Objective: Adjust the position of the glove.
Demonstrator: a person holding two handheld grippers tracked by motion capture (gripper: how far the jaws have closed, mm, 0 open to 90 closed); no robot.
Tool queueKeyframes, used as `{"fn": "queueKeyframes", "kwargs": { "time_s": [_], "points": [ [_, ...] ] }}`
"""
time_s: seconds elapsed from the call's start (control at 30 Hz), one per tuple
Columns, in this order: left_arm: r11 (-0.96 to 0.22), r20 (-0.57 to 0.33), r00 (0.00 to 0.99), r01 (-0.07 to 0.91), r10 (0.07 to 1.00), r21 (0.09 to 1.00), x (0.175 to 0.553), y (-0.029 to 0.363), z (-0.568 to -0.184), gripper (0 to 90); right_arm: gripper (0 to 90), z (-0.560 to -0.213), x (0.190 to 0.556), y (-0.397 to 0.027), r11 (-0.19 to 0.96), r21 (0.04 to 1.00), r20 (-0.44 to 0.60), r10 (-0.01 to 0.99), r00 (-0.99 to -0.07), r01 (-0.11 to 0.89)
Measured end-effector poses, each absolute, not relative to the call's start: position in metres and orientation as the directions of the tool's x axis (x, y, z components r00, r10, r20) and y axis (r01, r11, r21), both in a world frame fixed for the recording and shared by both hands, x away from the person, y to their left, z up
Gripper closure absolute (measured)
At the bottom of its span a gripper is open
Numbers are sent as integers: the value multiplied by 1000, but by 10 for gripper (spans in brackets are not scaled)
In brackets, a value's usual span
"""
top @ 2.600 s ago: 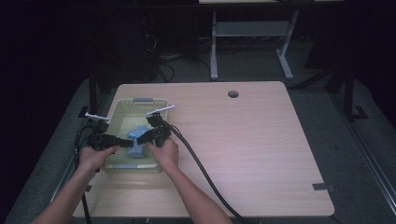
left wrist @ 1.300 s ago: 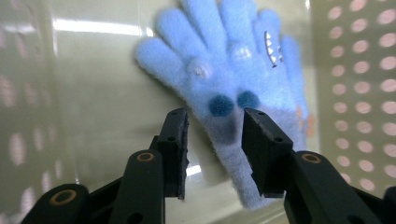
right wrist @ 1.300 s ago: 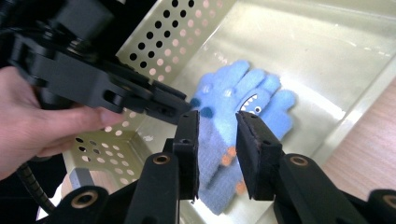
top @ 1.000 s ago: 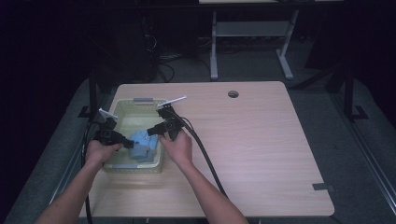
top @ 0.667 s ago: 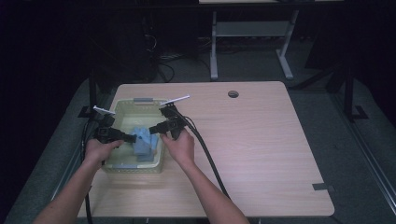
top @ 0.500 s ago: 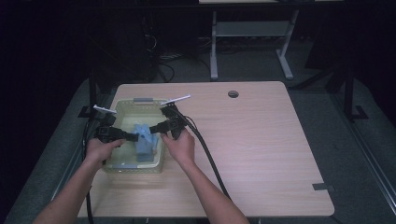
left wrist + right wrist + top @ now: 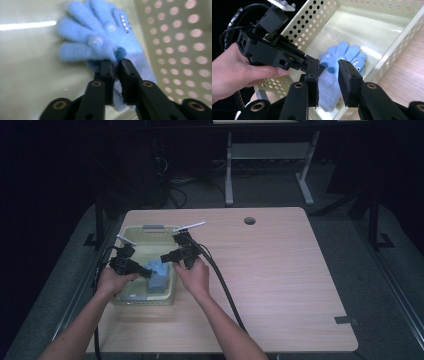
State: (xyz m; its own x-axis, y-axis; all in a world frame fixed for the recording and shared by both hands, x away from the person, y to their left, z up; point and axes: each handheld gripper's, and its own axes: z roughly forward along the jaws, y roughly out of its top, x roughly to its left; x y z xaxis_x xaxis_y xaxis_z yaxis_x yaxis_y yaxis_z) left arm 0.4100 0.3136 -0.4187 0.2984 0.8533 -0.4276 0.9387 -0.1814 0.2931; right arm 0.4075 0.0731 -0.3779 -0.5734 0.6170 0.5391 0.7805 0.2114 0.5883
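Item: pale green perforated basket (image 7: 131, 296), at the left part of a wooden table (image 7: 280, 280). Contents: one light blue glove (image 7: 157, 272) with a paler knit cuff.

Change since 2.6 s ago: both grippers sat lower over the basket then, near its front half; they now stand farther up, either side of the glove. In the last half second little has shifted.

Left gripper (image 7: 115, 65): jaws clenched on the glove at the base of the thumb, fabric pinched between them. Left hand (image 7: 113, 280) grips its body at the basket's left wall.

Right gripper (image 7: 328, 67): jaws parted, nothing between them, poised above the glove's cuff. Right hand (image 7: 192, 277) rests at the basket's right rim; cable (image 7: 225, 290) trails back across the table.

View notes: the left gripper view shows small white markings on the glove's fingers and the basket's holed side wall (image 7: 180, 50). The right gripper view shows the left gripper's black body and the glove's darker blue fingertips. The high view shows a round hole (image 7: 249, 221) in the tabletop.
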Motion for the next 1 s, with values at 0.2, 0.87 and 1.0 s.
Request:
{"fn": "queueKeyframes", "kwargs": {
  "time_s": [0.2,0.87,1.0],
  "points": [
    [-170,-402,293,934,867,315,409,318,-413,696,689,-375,408,62,199,598,540,616,-574,777],
    [-124,-430,331,889,840,441,394,330,-380,642,556,-371,406,8,115,612,601,575,-555,782],
    [-117,-442,342,880,830,461,391,323,-375,629,535,-373,404,-4,102,614,610,567,-553,783]
  ]
}}
